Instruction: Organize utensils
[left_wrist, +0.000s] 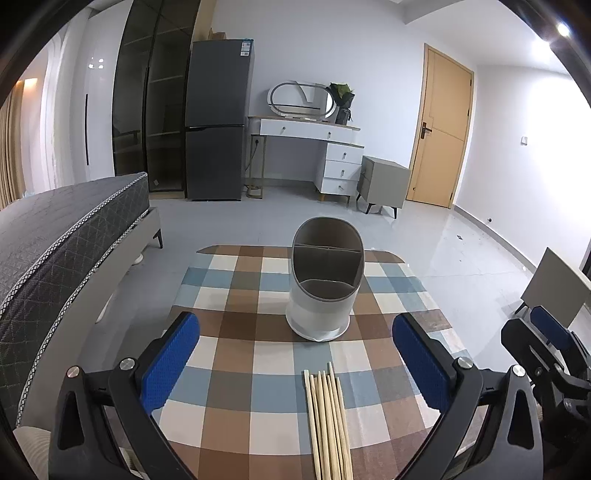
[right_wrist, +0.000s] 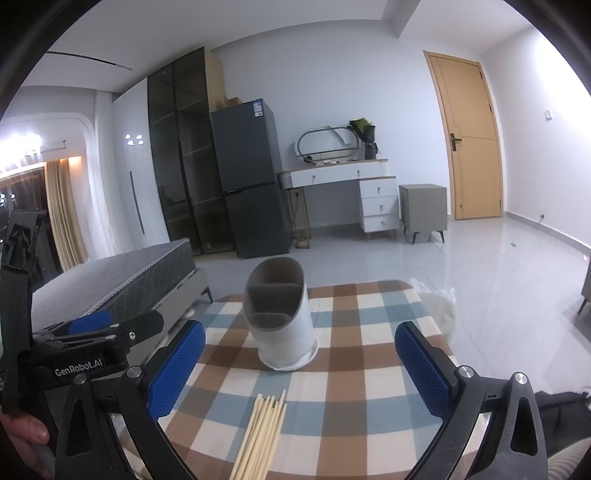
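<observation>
A white utensil holder (left_wrist: 319, 291) with grey inner compartments stands upright on a checked tablecloth (left_wrist: 236, 387); it also shows in the right wrist view (right_wrist: 282, 325). A bundle of several wooden chopsticks (left_wrist: 328, 417) lies on the cloth in front of the holder, seen too in the right wrist view (right_wrist: 262, 435). My left gripper (left_wrist: 295, 365) is open and empty, above the near part of the table, with the chopsticks between its blue pads. My right gripper (right_wrist: 299, 369) is open and empty, beside the left one.
A bed (left_wrist: 62, 236) stands left of the table. A fridge (left_wrist: 218, 125), a dressing table (left_wrist: 314, 147), a small cabinet (left_wrist: 384, 184) and a wooden door (left_wrist: 443, 129) line the far wall. Grey tiled floor (left_wrist: 443, 251) surrounds the table.
</observation>
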